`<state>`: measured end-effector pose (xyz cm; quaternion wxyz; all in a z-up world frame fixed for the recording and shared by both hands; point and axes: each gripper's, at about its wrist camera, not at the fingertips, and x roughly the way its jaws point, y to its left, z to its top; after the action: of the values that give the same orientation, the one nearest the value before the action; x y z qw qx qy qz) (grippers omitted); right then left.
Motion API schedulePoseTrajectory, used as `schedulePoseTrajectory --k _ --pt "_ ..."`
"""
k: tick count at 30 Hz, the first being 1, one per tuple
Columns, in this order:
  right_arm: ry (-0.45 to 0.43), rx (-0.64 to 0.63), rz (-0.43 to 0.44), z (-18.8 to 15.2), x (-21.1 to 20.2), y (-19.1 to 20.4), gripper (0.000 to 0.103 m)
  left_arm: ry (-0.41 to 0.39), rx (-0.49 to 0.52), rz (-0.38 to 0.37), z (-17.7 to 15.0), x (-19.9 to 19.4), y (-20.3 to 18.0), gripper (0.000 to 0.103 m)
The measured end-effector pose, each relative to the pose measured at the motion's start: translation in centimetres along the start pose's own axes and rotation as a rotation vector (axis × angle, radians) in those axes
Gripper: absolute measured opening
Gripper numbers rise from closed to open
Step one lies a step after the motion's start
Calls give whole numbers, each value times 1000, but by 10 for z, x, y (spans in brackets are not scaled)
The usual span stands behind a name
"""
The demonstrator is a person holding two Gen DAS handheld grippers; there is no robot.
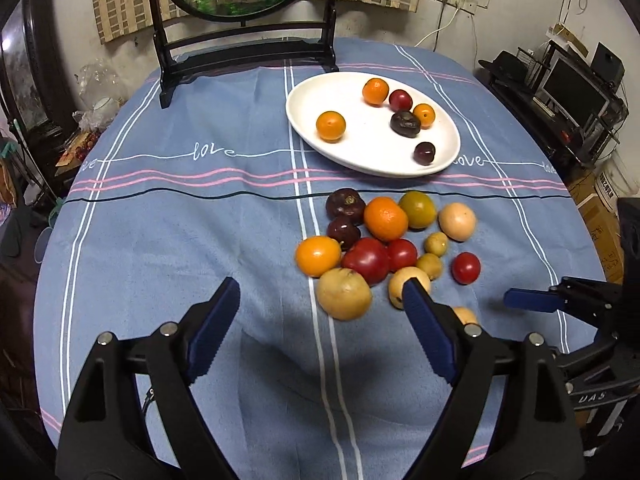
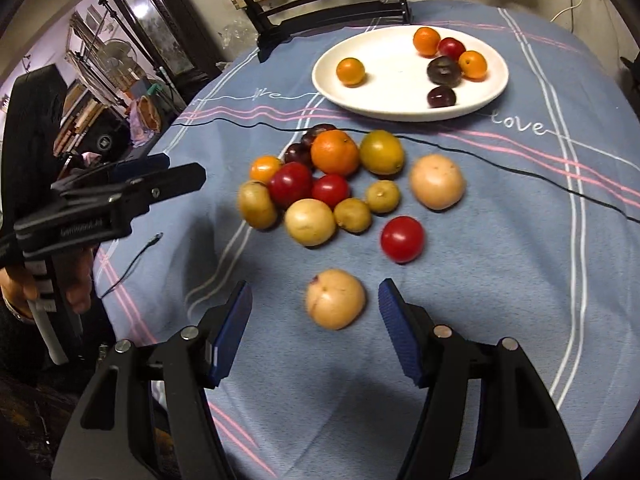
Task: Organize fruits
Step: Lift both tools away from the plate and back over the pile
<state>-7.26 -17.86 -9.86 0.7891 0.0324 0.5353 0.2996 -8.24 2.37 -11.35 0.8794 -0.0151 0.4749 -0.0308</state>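
Note:
A white oval plate (image 1: 320, 120) (image 2: 392, 100) at the far side of the table holds several small fruits: oranges, a red plum and dark plums. A pile of loose fruit (image 1: 384, 240) (image 2: 332, 184) lies on the blue cloth in front of it: oranges, red, dark and yellow ones. My left gripper (image 1: 320, 300) is open and empty, just short of the pile's near edge, by a yellow fruit (image 1: 344, 294). My right gripper (image 2: 314, 300) is open, with a lone pale yellow fruit (image 2: 335, 298) lying between its fingertips, untouched.
A dark wooden stand with a round goldfish panel (image 1: 240, 40) stands at the table's far edge. A thin black cord (image 2: 520, 176) crosses the cloth between plate and pile. Shelves and clutter surround the round table (image 1: 160, 240).

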Motion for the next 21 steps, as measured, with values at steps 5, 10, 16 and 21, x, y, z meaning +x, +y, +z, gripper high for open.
schedulePoseTrajectory --k 5,10,16,21 --pt "11 41 13 10 -3 -3 68 -17 -29 6 2 -14 5 86" --pt "-161 -31 -64 47 -59 2 68 -64 -45 25 8 -31 8 87" --pt "-650 -237 -310 74 -198 41 102 -104 -54 45 10 -49 10 88" --pt "-912 -159 -201 57 -259 34 102 -114 -64 67 8 -54 11 89"
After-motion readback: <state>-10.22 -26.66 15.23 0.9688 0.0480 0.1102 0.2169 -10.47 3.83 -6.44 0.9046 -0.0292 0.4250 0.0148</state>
